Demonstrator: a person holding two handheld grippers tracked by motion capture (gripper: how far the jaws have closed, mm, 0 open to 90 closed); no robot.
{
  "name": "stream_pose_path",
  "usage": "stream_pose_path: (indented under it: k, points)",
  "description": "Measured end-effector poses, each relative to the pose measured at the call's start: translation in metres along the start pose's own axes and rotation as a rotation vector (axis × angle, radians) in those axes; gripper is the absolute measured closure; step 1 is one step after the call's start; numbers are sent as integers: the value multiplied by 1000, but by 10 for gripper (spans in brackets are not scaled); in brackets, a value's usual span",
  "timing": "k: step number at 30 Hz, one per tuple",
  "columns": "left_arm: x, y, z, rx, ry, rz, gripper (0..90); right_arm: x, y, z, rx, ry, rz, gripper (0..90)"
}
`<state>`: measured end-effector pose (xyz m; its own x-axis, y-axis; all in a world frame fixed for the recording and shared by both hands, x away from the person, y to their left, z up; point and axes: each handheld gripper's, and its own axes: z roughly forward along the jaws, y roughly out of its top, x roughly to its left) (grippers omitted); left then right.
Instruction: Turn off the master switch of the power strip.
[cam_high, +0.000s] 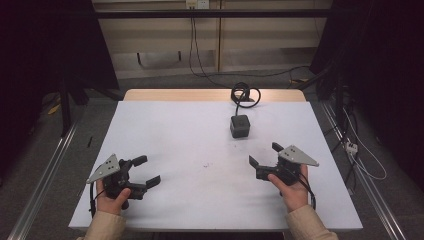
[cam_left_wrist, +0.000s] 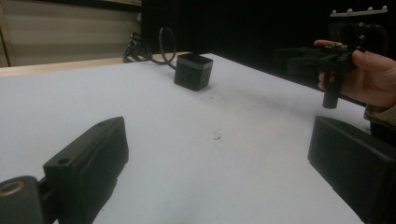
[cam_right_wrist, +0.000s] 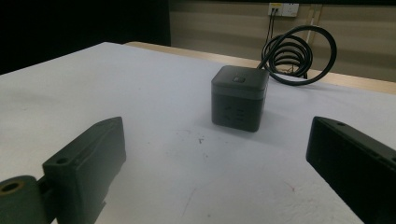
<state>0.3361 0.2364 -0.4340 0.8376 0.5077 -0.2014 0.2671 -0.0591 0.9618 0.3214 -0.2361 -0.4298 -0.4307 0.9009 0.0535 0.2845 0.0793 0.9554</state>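
The socket cube (cam_high: 240, 126) sits on the table (cam_high: 175, 130), its coiled cable (cam_high: 245, 93) behind it at the far edge.

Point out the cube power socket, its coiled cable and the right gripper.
cube power socket (cam_right_wrist: 239, 100): right gripper view, on its front face with the outlets.
coiled cable (cam_right_wrist: 299, 55): right gripper view, on the black loops behind the cube.
right gripper (cam_high: 262, 154): high view, midway between its open jaws' tips.

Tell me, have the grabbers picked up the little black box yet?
Not yet. The black cube sits untouched on the white table, its coiled cable behind it. The left gripper and right gripper are both open and hold nothing. Reaching for and grabbing the cube is still left.
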Motion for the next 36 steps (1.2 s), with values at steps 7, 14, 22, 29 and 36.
stream_pose_path:
  k: [7, 14, 22, 29, 36]
  points:
    - [0, 1, 0, -3, -3, -3, 47, -3, 2, 9, 7, -15, 19, 51]
    - [0, 1, 1, -9, -1, -5, 47, -6, 5, 13, 12, -24, 22, 54]
    - [1, 2, 2, -10, -5, -6, 47, -7, 10, 16, 5, -31, 18, 58]
    - [1, 2, 3, -10, -4, -6, 47, -7, 11, 18, 8, -39, 14, 60]
    - [1, 3, 3, -15, -6, -7, 47, -9, 11, 19, 11, -49, 16, 61]
